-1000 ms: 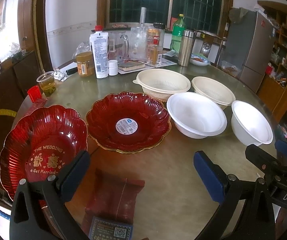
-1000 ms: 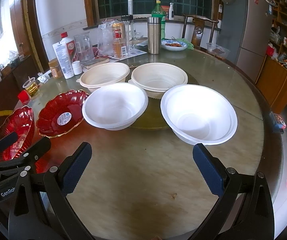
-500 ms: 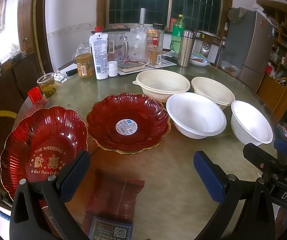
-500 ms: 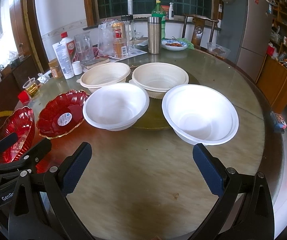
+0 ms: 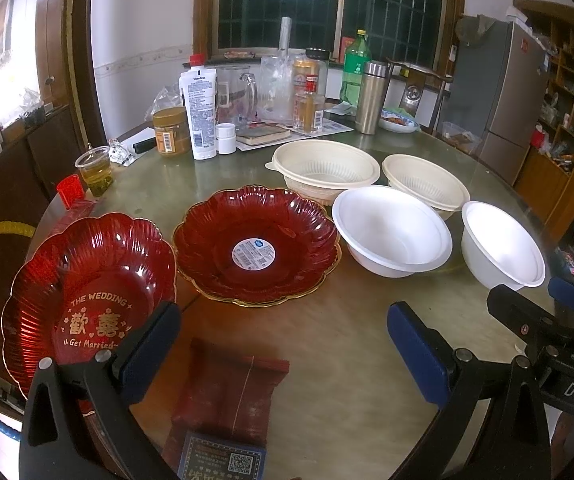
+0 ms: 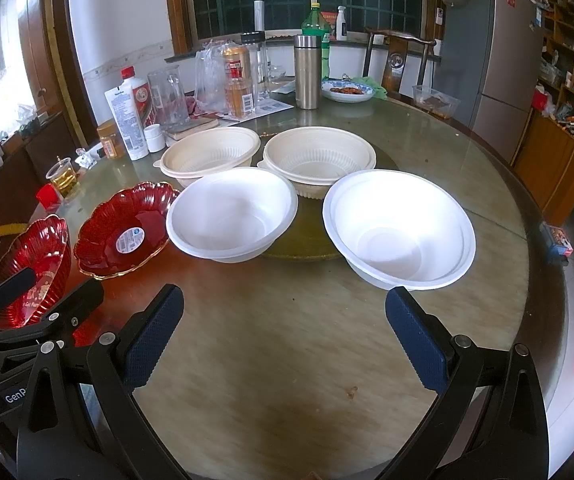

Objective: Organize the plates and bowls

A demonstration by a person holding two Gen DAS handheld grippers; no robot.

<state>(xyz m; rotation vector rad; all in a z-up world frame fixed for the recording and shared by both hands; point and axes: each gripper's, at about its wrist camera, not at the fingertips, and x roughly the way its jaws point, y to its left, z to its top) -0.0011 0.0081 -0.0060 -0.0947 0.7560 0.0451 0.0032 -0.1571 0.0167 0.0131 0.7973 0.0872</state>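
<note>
**Six dishes on the counter, both tools empty**

I count two red scalloped plates, two white bowls and two cream bowls, all upright on the round counter (image 6: 367,340). The wedding plate (image 5: 87,292) sits at the near left edge; my left tool's finger covers its lower right rim. The stickered plate (image 5: 255,250) lies just beside it, apparently apart. The left white bowl (image 6: 233,214) stands right of that plate, and I cannot tell whether they touch. The right white bowl (image 6: 399,228) stands apart from it and shows a doubled rim; whether it is one bowl or a nested pair I cannot tell. Behind them sit the left cream bowl (image 6: 211,152) and the right cream bowl (image 6: 321,156), their near walls hidden by the white bowls.

The left gripper (image 5: 283,344) has its fingers spread wide over a dark red packet (image 5: 227,396), holding nothing. The right gripper (image 6: 285,328) likewise has its fingers spread over bare counter. Bottles and jars crowd the far side; their labels are mostly unreadable.
</note>
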